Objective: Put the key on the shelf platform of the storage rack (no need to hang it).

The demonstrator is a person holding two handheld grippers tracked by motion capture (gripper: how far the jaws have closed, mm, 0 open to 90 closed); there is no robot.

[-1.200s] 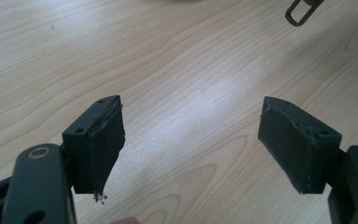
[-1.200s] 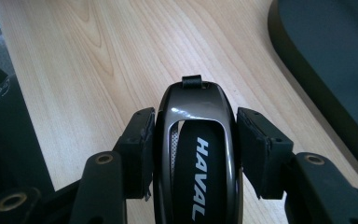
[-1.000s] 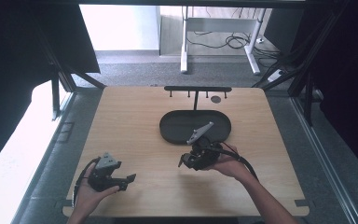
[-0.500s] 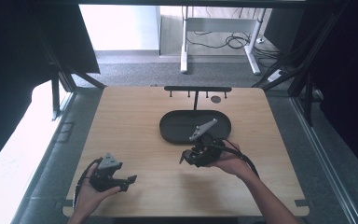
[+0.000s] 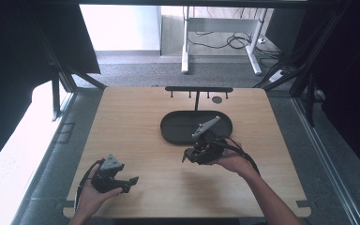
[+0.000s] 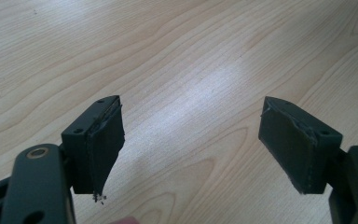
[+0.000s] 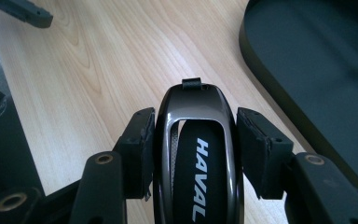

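right claw around glossy black key fob

1. The right gripper sits near the middle of the light wooden table, just in front of the black oval tray.
2. A glossy black car key fob marked HAVAL lies between that gripper's jaws, its loop end pointing away from the hand.
3. In the right gripper view, the tray lies ahead and to the right of the fob, close by it.
4. Behind the tray stands a black T-shaped rack with small hooks, at the table's far edge.
5. A small dark round disc lies on the table just right of the rack's post.
6. The left gripper is well to the left of the right one, nearer the front edge, with bare table between its spread jaws.
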